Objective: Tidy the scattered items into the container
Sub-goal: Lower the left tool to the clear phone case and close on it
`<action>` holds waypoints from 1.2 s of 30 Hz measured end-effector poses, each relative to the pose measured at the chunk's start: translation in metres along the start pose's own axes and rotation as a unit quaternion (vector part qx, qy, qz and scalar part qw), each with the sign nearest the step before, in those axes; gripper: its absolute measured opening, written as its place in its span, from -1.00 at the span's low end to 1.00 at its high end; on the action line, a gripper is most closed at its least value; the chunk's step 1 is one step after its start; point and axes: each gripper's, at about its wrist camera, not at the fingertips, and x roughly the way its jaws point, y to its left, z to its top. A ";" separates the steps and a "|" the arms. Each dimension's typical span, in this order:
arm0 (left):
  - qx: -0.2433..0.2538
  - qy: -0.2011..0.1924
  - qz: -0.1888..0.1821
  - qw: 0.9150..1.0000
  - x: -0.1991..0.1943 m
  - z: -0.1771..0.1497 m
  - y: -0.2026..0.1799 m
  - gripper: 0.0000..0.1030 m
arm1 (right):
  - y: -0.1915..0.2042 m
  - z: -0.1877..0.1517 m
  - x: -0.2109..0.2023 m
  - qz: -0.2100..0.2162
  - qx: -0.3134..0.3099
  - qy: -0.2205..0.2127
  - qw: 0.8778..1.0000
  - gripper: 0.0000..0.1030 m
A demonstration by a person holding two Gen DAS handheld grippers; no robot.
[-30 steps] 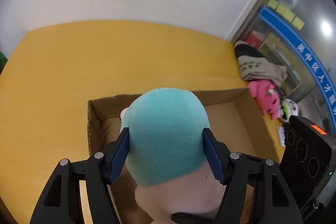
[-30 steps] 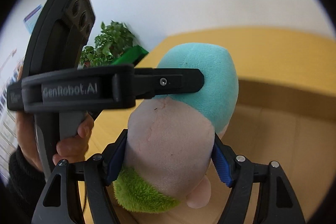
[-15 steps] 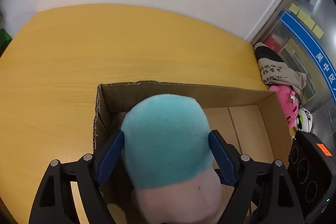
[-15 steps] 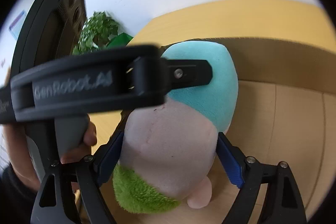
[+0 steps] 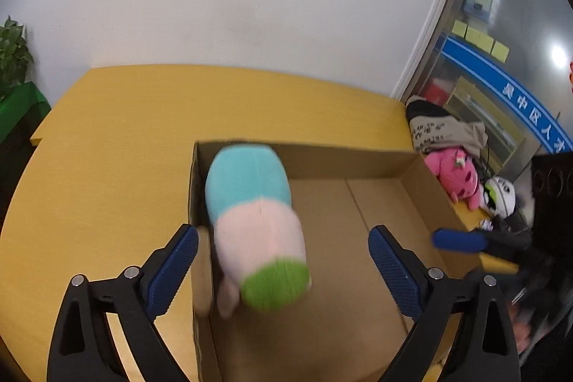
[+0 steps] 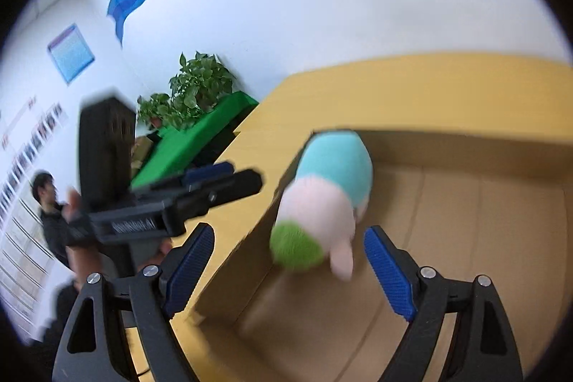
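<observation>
Both my grippers let go since half a second ago, left gripper [image 5: 283,260] and right gripper [image 6: 288,264] now spread wide, one plush toy [image 5: 256,221] blurred in the one cardboard box [image 5: 376,160] at its 9 o'clock wall, on yellow table [image 5: 118,145], white wall, two more plushies [image 5: 456,176] at 3 o'clock.

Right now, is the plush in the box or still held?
In. The plush sits inside the cardboard box by its left wall; both tools gape, touching nothing.
</observation>
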 end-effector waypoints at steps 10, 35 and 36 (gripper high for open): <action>-0.007 0.059 -0.004 0.998 0.009 -0.102 -0.017 0.92 | -0.074 -0.085 -0.070 -0.095 0.043 0.012 0.994 0.69; -0.011 -0.028 -0.009 1.000 -0.069 -0.128 -0.046 0.99 | -0.104 -0.124 -0.156 -0.085 0.045 -0.050 0.994 0.69; -0.007 -0.030 -0.010 0.999 -0.073 -0.131 -0.051 0.99 | -0.094 -0.125 -0.161 -0.084 0.039 -0.055 0.994 0.69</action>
